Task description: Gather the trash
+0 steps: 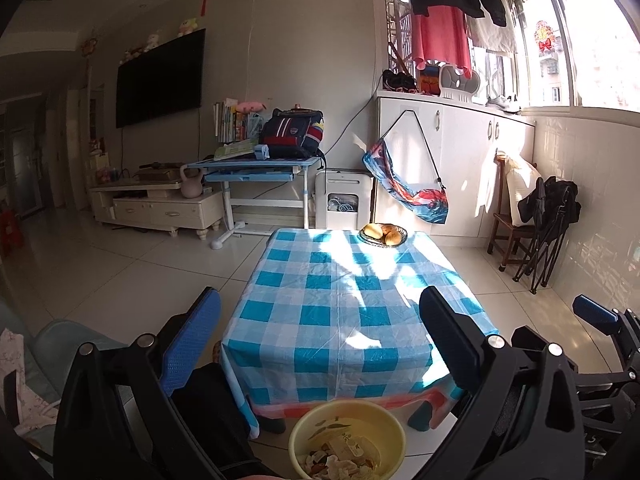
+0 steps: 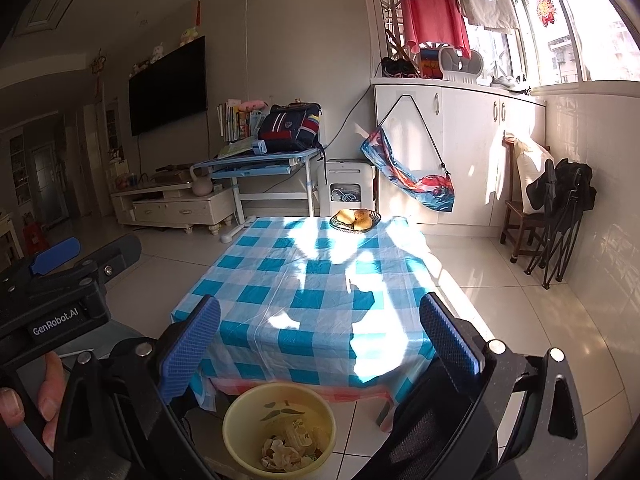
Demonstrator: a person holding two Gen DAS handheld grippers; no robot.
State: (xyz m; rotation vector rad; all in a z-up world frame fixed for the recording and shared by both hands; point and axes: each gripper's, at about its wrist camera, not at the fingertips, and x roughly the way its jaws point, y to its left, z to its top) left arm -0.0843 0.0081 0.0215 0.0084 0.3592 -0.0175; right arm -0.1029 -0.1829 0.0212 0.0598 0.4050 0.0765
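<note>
A yellow bin (image 1: 347, 438) stands on the floor at the near edge of the table; crumpled paper and scraps (image 1: 340, 462) lie inside it. It also shows in the right wrist view (image 2: 279, 428) with scraps (image 2: 286, 454) in it. My left gripper (image 1: 318, 344) is open and empty, held above the bin and the table's near edge. My right gripper (image 2: 320, 342) is open and empty too, beside the left one. The left gripper's body (image 2: 60, 292) shows at the left of the right wrist view.
A low table with a blue checked cloth (image 1: 344, 300) holds a plate of buns (image 1: 383, 234) at its far edge. Beyond are a blue desk (image 1: 256, 168), a TV stand (image 1: 160, 204), white cabinets (image 1: 456, 152) and a folding chair (image 1: 540, 232) at the right wall.
</note>
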